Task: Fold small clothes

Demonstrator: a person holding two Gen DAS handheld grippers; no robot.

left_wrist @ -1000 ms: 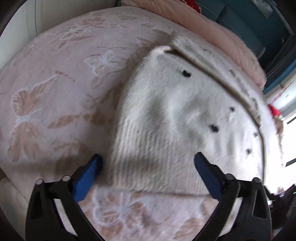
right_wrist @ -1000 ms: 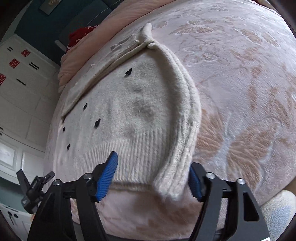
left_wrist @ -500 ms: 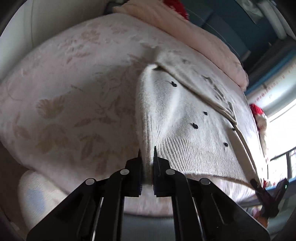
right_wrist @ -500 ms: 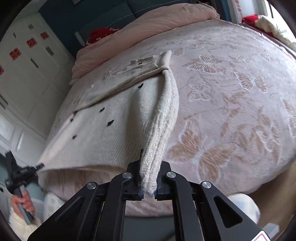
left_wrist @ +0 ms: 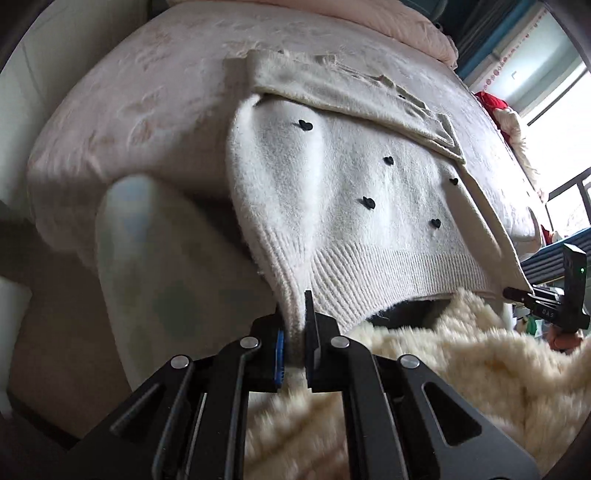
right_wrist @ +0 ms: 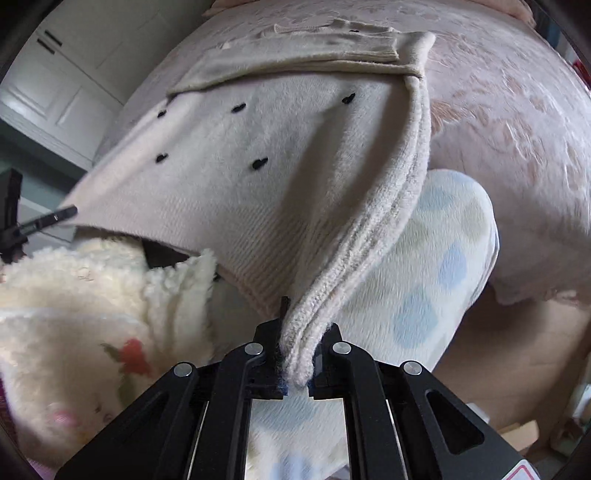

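Note:
A small cream knit sweater (left_wrist: 343, 173) with black heart dots lies on the pink bed, its ribbed hem pulled off the near edge. A sleeve (left_wrist: 351, 88) lies folded across its top. My left gripper (left_wrist: 293, 332) is shut on the hem's left corner. My right gripper (right_wrist: 297, 339) is shut on the hem's right corner, with the sweater (right_wrist: 258, 155) stretched up and away from it. The hem hangs taut between both grippers, lifted off the bed edge.
The pink butterfly-pattern bedspread (left_wrist: 147, 110) covers the bed. The person's fleecy cream jacket (left_wrist: 443, 369) and dotted pyjama leg (right_wrist: 424, 277) fill the foreground below the hem. A pink pillow (left_wrist: 388, 18) lies at the far end. White cupboards (right_wrist: 74, 74) stand at the left.
Both grippers closed on the hem corners, then pulled the sweater back toward the bed's near edge, so the hem now hangs off the mattress over the person's lap.

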